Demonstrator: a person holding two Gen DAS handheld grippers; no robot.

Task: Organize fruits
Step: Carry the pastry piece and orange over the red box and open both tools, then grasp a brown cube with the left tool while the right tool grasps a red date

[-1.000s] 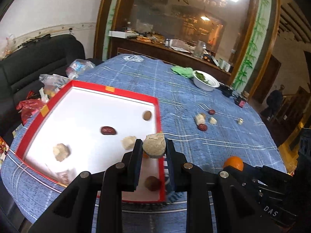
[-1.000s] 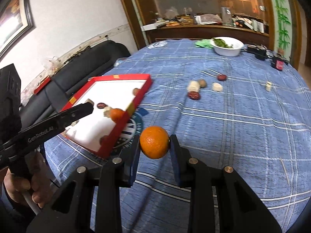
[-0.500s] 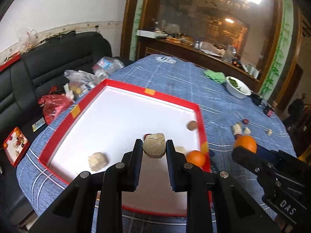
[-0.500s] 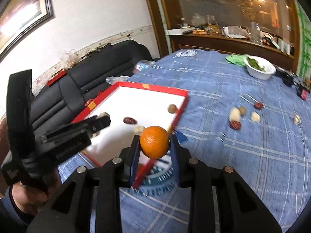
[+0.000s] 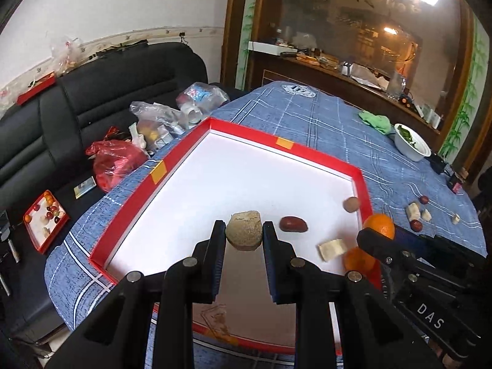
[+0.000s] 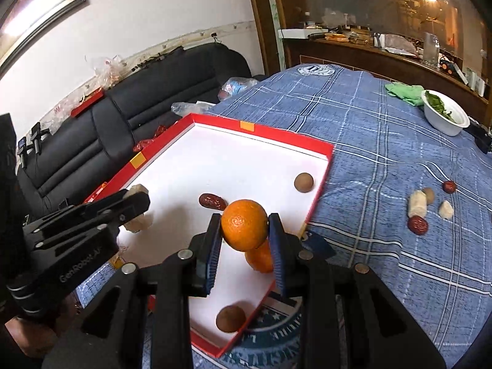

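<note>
A red-rimmed white tray point(image 5: 307, 150) lies on the blue checked tablecloth. My left gripper point(image 5: 243, 241) is shut on a beige lump point(image 5: 244, 230) and hangs over the tray's middle. My right gripper point(image 6: 244, 233) is shut on an orange point(image 6: 244, 224) above the tray's near right part. Directly beneath it a second orange point(image 6: 261, 259) rests in the tray. Also in the tray are a red date point(image 6: 212, 201), a brown round fruit point(image 6: 303, 182), another brown fruit point(image 6: 230, 318) and a pale chunk point(image 5: 332, 248). The left gripper point(image 6: 135, 206) shows at the left of the right wrist view.
Several loose dates and pale pieces point(image 6: 416, 204) lie on the cloth right of the tray. A white bowl of greens point(image 6: 446, 117) and a green rag point(image 6: 406, 92) sit at the far right. A black sofa point(image 5: 107, 92) with plastic bags stands beyond the table's left edge.
Both grippers moved left with their loads. The left went from the tray's right rim to over its middle. The right went from over the cloth to over the tray.
</note>
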